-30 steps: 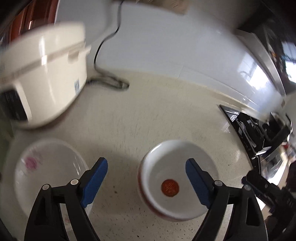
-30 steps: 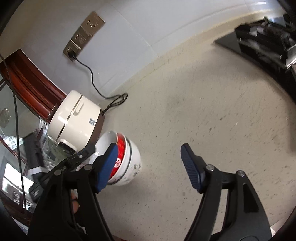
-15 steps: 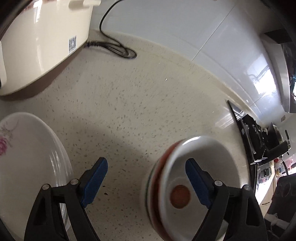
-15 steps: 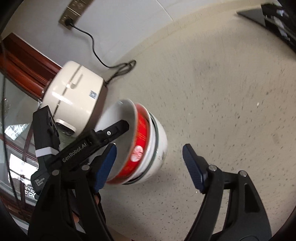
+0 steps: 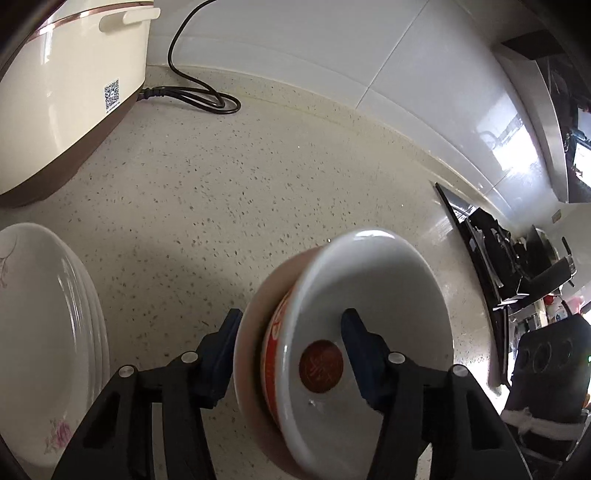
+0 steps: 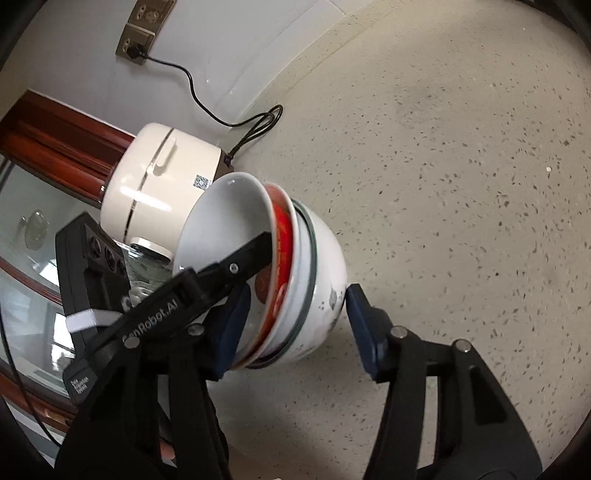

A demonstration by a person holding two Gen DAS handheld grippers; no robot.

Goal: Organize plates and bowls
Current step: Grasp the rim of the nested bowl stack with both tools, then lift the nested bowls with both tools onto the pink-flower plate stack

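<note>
Left wrist alone shows plate stack beside claw-held bowls.

Cream rice cooker on speckled countertop; black cord plugged into wall socket; stove at right.

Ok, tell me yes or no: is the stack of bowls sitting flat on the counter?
No, the stack of bowls is tipped on its side, clamped at the rim by the left gripper.

Open counter right of rice cooker; plate stack left, stove right.
</note>
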